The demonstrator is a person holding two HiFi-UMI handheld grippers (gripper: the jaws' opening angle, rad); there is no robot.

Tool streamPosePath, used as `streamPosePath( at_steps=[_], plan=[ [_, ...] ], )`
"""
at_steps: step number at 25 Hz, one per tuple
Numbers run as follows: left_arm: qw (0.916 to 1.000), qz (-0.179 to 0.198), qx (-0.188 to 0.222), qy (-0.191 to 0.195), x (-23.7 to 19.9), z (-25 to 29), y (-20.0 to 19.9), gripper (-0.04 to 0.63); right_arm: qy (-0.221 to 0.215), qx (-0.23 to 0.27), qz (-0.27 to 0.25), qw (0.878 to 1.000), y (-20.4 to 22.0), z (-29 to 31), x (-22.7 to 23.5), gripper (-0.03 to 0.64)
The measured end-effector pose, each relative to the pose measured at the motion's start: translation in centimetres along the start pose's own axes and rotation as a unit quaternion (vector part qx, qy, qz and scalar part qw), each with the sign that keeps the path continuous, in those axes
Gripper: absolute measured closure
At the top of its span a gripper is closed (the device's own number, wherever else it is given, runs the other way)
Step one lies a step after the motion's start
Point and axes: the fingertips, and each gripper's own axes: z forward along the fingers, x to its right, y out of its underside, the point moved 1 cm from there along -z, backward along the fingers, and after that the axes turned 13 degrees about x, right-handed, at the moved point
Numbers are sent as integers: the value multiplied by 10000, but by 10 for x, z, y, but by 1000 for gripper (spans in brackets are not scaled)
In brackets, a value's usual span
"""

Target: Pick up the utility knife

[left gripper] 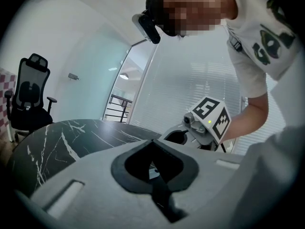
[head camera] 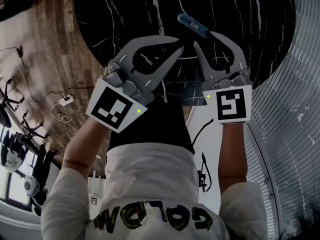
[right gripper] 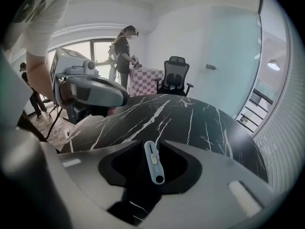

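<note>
The blue utility knife (head camera: 193, 25) lies flat on the round black marble table (head camera: 125, 14), just beyond both grippers. My right gripper (head camera: 205, 38) hangs over the knife's near end with its jaws apart. In the right gripper view the utility knife (right gripper: 154, 163) shows through the gap of the right gripper (right gripper: 153, 144), and nothing presses on it. My left gripper (head camera: 178, 46) is beside it on the left, tips together and empty. In the left gripper view the left gripper (left gripper: 153, 141) points across the table (left gripper: 71, 137), with the right gripper's marker cube (left gripper: 210, 118) alongside; no knife shows there.
A black office chair (right gripper: 174, 75) stands past the table's far side. A person (right gripper: 125, 46) stands by a checkered surface at the back. Cables and a plug (head camera: 64, 102) lie on the wooden floor at left. Slatted blinds (head camera: 295, 84) run along the right.
</note>
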Motion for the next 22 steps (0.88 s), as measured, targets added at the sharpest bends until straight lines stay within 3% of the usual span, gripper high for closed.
streamPosePath(
  at_steps=[22],
  plan=[
    [9997, -191, -120, -54, -30, 15, 55, 594, -616, -716, 201, 9953, 67, 50, 7, 436]
  ],
)
